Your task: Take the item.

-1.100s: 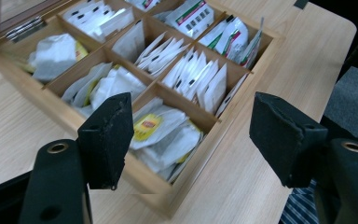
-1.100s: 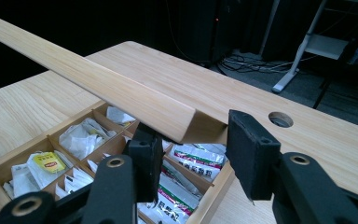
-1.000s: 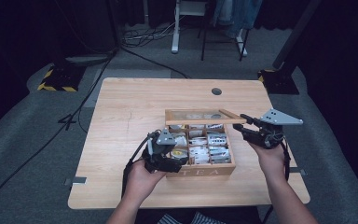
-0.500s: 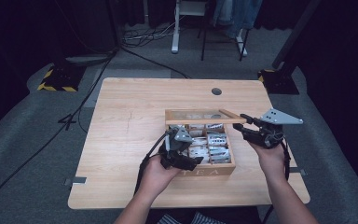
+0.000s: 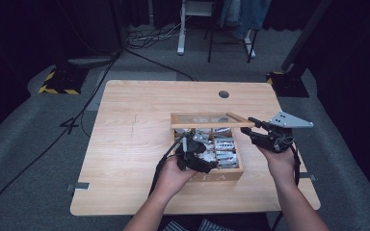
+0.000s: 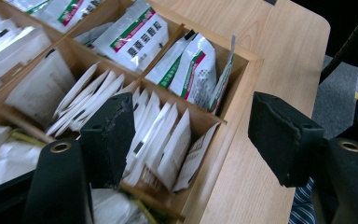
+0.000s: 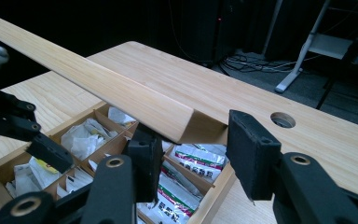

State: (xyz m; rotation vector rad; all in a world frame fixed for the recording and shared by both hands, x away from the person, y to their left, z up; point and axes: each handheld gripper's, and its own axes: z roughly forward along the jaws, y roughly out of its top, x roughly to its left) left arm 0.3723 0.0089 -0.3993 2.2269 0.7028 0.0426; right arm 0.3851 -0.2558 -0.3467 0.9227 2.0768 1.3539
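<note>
1. Two grippers work at one wooden tea box, which stands on the table and serves as the landmark for every place below.
2. Left of the box, the table lies bare, and a black cable runs over the floor past its left edge.
3. At the box's near-left corner the left gripper hangs over the compartments, held from below by the person's left hand.
4. In the left gripper view, that gripper has its jaws spread wide with nothing between the pads: one jaw stands over a compartment of upright white sachets, the other out past the box's wall, above the table.
5. One compartment farther in, the same view shows green-and-white packets leaning against the wall.
6. Along the far side of the box, the lid is raised on edge, a wooden frame with a clear pane.
7. At the right end of the lid, the right gripper is clamped on the lid's corner, well above the box's right wall.
8. In the right gripper view, the lid's wooden rail runs from upper left down to that gripper, its corner caught between the two black pads, with packets in the open compartments below.
9. Right of the box, the person's right hand carries the right gripper.
</note>
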